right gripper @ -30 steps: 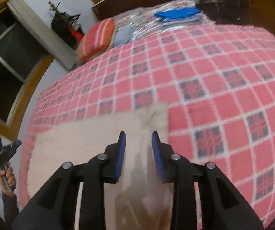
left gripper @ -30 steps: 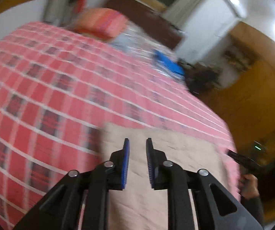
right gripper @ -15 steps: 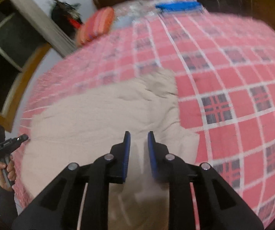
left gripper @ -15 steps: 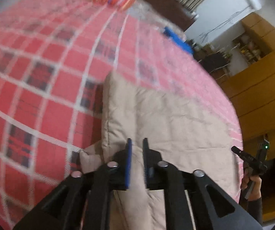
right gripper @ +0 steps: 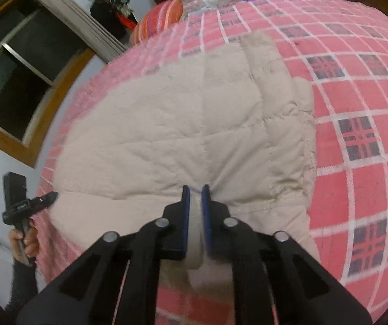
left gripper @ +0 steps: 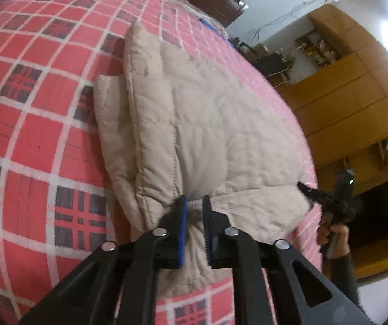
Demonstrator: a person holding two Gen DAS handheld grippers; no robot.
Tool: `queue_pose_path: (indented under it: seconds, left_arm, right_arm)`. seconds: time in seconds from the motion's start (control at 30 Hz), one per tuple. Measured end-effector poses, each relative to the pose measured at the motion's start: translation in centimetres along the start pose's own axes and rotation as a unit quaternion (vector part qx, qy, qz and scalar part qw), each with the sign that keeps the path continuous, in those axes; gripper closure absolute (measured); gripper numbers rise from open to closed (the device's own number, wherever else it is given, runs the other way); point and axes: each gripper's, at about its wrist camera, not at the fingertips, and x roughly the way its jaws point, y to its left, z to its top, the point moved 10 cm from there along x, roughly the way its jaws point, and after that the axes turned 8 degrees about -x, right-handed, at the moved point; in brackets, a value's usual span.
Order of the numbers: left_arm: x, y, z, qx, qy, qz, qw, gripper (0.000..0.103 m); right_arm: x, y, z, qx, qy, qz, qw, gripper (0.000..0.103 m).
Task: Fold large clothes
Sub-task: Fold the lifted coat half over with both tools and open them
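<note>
Beige quilted jacket [right gripper: 183,124] on red-checked bed [right gripper: 356,86]

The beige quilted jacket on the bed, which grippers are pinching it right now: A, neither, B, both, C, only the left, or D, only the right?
B: the left gripper and the right gripper each have jacket fabric bunched between their fingers.

Red checked bedspread [left gripper: 29,124], wooden wardrobe [left gripper: 356,103], dark window [right gripper: 18,81] in wooden frame, striped pillow [right gripper: 158,19], pale walls
</note>
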Motion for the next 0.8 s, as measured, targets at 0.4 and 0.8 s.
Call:
queue_pose_path:
  seconds: [0.4,0.8]
  left_arm:
    - [3.5,-0.7,-4.5,0.047,0.081,-0.009,0.9955,0.074]
    - [-5.6,5.9,3.3,-0.036,0.010,0.006,0.9993,0.019]
  right_arm:
    - [-2.1,-1.1,-4.8,0.007,0.003,-0.037,0.999,0.095]
    - [-4.5,12.6,-7.5,-0.237,-0.024,-0.151,0.959,0.044]
